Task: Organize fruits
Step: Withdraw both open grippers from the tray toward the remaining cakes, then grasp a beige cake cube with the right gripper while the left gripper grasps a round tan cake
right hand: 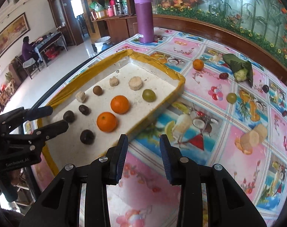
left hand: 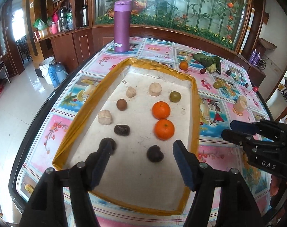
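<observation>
A white foam tray with a yellow taped rim (left hand: 194, 102) (right hand: 179, 79) lies on the table. In it are two oranges (left hand: 161, 110) (left hand: 164, 129), a green fruit (left hand: 175, 96), a brown fruit (left hand: 121, 104), dark fruits (left hand: 155, 153) (left hand: 121, 130) and pale round pieces (left hand: 104, 117). My left gripper (left hand: 141, 147) is open over the tray's near end, with one dark fruit (left hand: 113, 144) beside its left finger. My right gripper (right hand: 143, 141) is open and empty above the tablecloth, just right of the tray. Loose on the table are an orange (right hand: 198, 64), a green fruit (right hand: 231, 98), small dark fruits (right hand: 223, 75) and pale pieces (right hand: 253, 136).
A purple flask (left hand: 121, 26) stands at the table's far left. A green leaf-wrapped bundle (right hand: 239, 69) lies at the far right. The table's black edge (left hand: 39, 109) runs along the left, with floor and buckets beyond. A wooden partition is behind.
</observation>
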Available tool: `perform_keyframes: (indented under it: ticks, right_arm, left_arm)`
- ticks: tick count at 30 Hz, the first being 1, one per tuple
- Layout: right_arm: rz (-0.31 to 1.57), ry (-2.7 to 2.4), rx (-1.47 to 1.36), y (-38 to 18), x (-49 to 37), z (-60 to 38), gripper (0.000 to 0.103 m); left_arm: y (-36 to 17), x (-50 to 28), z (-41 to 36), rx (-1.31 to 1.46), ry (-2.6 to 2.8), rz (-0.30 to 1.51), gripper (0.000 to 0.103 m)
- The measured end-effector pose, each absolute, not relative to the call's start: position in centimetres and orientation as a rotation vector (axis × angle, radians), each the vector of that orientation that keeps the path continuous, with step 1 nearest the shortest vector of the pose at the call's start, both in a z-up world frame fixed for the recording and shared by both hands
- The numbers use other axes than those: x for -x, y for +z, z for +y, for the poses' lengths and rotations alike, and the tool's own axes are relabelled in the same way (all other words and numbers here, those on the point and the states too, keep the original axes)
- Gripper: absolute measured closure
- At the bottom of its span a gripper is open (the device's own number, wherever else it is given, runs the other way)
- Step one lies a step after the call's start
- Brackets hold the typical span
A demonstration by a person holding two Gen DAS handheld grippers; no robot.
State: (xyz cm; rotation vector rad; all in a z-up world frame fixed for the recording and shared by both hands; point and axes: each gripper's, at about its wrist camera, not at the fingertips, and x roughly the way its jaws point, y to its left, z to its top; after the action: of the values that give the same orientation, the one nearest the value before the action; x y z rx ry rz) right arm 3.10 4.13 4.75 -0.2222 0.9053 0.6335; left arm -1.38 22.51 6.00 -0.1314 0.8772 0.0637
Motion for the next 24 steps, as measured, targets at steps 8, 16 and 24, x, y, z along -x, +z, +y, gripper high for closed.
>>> perform_keyframes:
  ticks: [8, 16, 24]
  right_arm:
    - [0.947, 0.514, 0.164, 3.0, -1.4, -3.3, 0.068]
    - [0.944, 0.369, 0.049, 2.8, -5.4, -11.1, 0.066]
    - [0.918, 0.316, 0.057, 2.3, -11.8, -13.2, 0.066]
  left_arm:
    - [6.5, 1.2, 17.4, 0.098, -0.012, 0.873, 0.02]
    - [6.2, 0.5, 12.7, 0.061, -0.073, 0.901, 0.017]
    - [5.5, -0.1, 9.9, 0.018, -0.079, 0.946, 0.017]
